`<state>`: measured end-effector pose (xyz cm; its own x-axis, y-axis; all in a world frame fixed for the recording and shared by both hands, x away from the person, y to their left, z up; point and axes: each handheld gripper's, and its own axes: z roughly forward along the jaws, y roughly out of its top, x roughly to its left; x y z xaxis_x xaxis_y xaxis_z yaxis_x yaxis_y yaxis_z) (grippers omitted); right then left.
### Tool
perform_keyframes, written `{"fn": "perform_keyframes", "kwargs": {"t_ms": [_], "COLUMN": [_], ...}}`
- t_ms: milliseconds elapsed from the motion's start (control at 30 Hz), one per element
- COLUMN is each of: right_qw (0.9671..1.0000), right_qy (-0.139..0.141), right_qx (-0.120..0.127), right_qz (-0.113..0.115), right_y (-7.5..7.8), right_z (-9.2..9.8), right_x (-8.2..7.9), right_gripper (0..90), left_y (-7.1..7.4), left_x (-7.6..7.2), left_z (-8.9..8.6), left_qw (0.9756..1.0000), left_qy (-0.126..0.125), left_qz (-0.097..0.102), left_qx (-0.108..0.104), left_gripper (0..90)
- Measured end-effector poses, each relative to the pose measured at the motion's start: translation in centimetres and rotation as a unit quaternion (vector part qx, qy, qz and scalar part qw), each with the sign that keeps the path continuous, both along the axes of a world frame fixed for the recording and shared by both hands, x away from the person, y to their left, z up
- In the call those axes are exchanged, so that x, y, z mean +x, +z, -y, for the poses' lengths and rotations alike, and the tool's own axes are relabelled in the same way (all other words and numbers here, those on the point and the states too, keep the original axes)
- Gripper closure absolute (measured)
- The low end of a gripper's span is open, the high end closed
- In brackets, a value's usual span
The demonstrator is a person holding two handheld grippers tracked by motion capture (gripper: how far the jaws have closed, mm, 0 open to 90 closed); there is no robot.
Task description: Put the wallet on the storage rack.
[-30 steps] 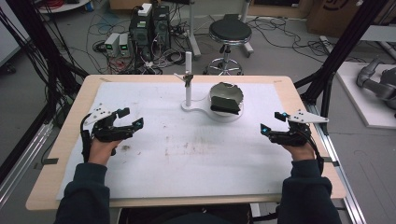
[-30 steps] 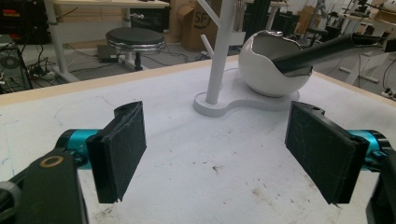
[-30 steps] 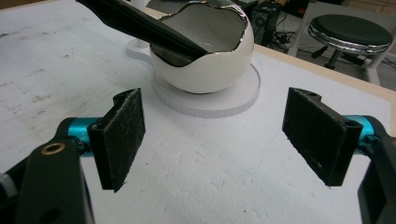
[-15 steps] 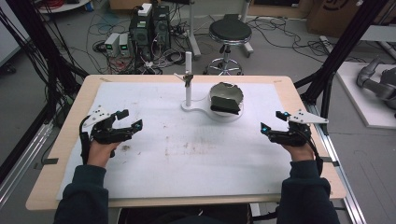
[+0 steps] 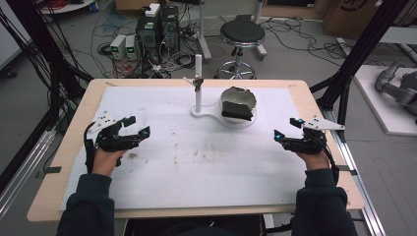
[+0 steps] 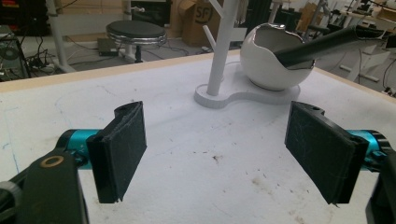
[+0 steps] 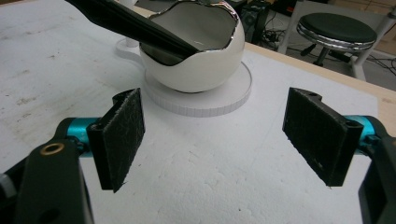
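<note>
Both open-jawed, the left gripper [image 5: 138, 127] and right gripper [image 5: 285, 128] are flanking the far white egg-shaped ceramic bowl [image 5: 238, 102], nothing lying between.

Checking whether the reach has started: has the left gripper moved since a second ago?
Barely. The left gripper has edged slightly toward the person, away from the white stand; its fingers are open.

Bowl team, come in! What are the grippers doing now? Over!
Left gripper open, empty. Right gripper open, empty. White bowl on its stand base, dark tool resting inside, untouched. Nothing between grippers and bowl.
</note>
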<state>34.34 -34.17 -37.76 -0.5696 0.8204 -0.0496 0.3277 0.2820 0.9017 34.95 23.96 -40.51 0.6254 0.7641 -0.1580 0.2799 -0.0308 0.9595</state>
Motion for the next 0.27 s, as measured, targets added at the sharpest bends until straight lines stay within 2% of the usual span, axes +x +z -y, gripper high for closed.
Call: {"fn": "perform_keyframes", "kwargs": {"t_ms": [267], "right_qw": [1.0], "right_qy": [0.001], "right_qx": [0.001], "right_qz": [-0.001], "right_y": [-0.02], "right_z": [0.1], "right_x": [0.09], "right_gripper": [21.1], "left_y": [-0.2], "left_x": [0.08], "left_z": [-0.09], "left_qw": [1.0], "left_qy": [0.004], "left_qz": [-0.004], "left_qx": [-0.001], "left_gripper": [20.5]}}
